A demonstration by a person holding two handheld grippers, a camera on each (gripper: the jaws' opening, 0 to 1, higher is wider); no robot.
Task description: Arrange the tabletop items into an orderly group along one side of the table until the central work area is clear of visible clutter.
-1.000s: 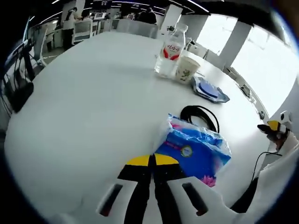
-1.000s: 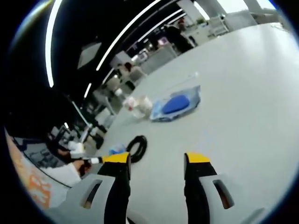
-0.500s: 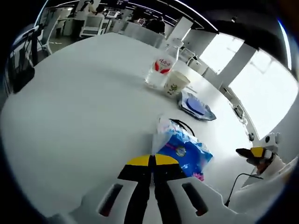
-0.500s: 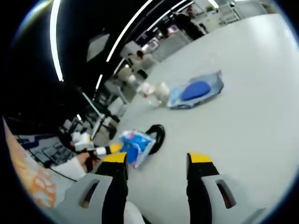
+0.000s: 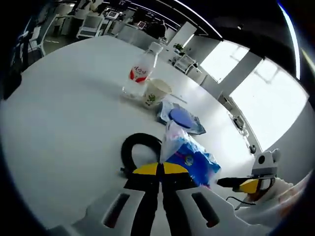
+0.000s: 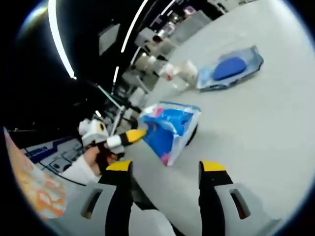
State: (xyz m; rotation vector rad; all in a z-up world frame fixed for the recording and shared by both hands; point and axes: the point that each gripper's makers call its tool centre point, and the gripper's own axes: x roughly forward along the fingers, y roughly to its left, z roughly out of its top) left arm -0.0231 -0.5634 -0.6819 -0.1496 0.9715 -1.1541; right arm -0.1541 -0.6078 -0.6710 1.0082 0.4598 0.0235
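Left gripper point(image 5: 160, 168): my fingers are clamped on the blue tissue pack point(image 5: 189, 157), lifted off the tabletop point(image 5: 64, 113) above the black cable coil point(image 5: 138, 150).
Right gripper point(image 6: 165, 166): my fingers are spread, holding nothing.
Bottle point(image 5: 139, 73), paper cup point(image 5: 155, 92): touching, far side.

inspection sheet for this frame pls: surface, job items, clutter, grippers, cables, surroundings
Surface: white table, large bare area.
Job's things: blue tissue pack lifted by its edge; water bottle, paper cup and blue packet grouped beyond.
Clutter: nothing seen.
Grippers: left gripper shut on tissue pack; right gripper open, empty.
Cables: black coiled cable under the pack.
Surroundings: office chairs, bright windows.
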